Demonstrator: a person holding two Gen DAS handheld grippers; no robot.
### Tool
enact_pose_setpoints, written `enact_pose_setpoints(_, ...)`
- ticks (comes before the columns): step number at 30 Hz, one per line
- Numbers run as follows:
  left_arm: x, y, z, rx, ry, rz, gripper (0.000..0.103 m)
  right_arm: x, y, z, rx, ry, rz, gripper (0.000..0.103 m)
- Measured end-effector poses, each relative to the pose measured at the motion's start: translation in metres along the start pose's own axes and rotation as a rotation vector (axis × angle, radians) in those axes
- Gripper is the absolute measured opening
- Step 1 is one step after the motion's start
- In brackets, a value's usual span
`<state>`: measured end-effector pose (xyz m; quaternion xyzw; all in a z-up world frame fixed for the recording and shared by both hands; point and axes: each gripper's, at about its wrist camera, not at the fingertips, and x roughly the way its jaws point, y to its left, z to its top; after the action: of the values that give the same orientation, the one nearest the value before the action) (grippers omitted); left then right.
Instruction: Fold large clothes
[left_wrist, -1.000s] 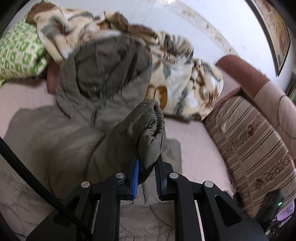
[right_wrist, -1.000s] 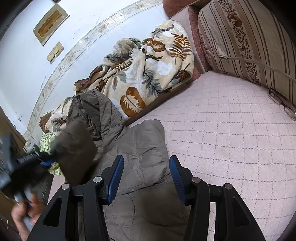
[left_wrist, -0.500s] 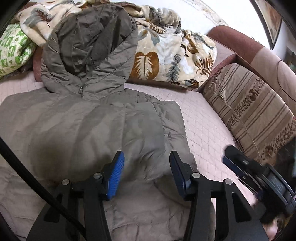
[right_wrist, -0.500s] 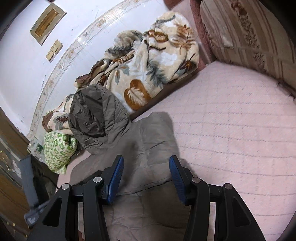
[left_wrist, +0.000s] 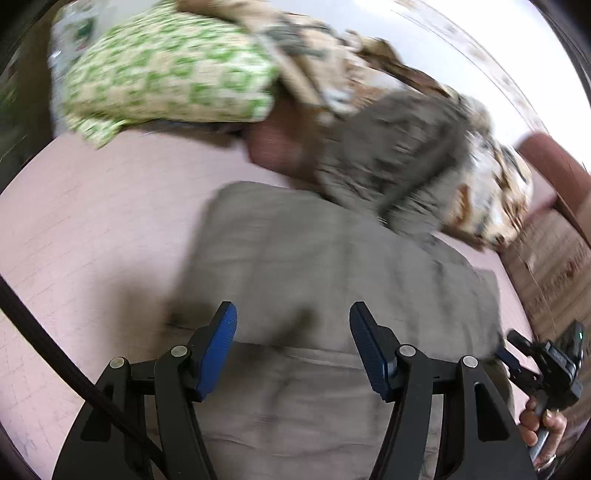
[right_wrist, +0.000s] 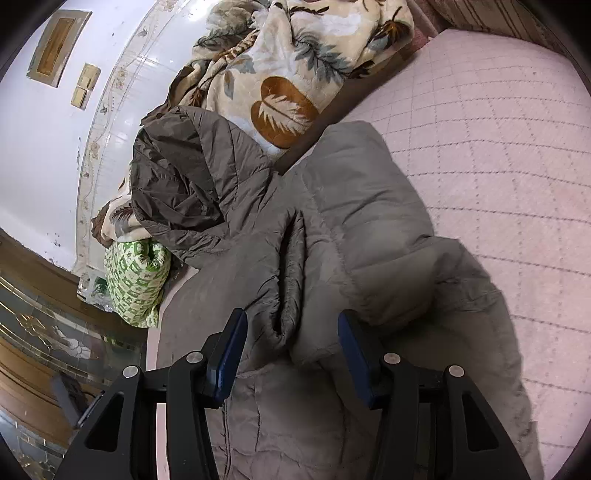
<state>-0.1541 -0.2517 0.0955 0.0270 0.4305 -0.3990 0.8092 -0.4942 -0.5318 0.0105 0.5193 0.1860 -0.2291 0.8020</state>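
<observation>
Right wrist — pink quilted bed (right_wrist: 498, 155) (white wall (right_wrist: 33, 147))

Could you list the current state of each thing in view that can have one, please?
left gripper: open, jaws have just been opening, nothing between them, above the jacket.
right gripper: open, holding nothing, over the sleeve.
jacket: spread flat on the mattress, hood up against the blanket.
sleeve: folded in across the jacket's body, lying loose.
blanket: crumpled in a heap.
</observation>
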Motion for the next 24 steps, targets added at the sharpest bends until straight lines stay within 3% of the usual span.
enact_pose_setpoints(4, 0.009, 0.033, 0.006, -0.105, -0.007, -0.048, 0.063, 0.01, 0.006, -0.003, -0.004, 0.004, 0.047, 0.055)
enact_pose_setpoints(8, 0.024, 0.025, 0.012, -0.058, 0.012, -0.031, 0.063, 0.024, 0.017, -0.009, -0.049, 0.023, 0.026, 0.042)
enact_pose_setpoints(10, 0.029, 0.019, 0.013, -0.037, 0.014, -0.024, 0.063, 0.027, 0.018, -0.01, -0.064, 0.015, 0.004, 0.027)
enact_pose_setpoints(12, 0.034, 0.014, 0.012, -0.026, 0.017, -0.022, 0.063, 0.028, 0.017, -0.009, -0.07, 0.013, -0.01, 0.022)
enact_pose_setpoints(17, 0.05, 0.007, 0.007, 0.028, 0.059, 0.046, 0.063, 0.014, 0.03, -0.005, -0.145, -0.057, -0.097, 0.019)
enact_pose_setpoints(21, 0.065, 0.009, 0.002, 0.036, 0.119, 0.078, 0.064, 0.026, 0.023, -0.006, -0.148, -0.008, -0.168, 0.02)
enact_pose_setpoints(24, 0.064, 0.01, 0.001, 0.038, 0.121, 0.079, 0.066, 0.032, 0.015, -0.005, -0.121, 0.014, -0.175, 0.023)
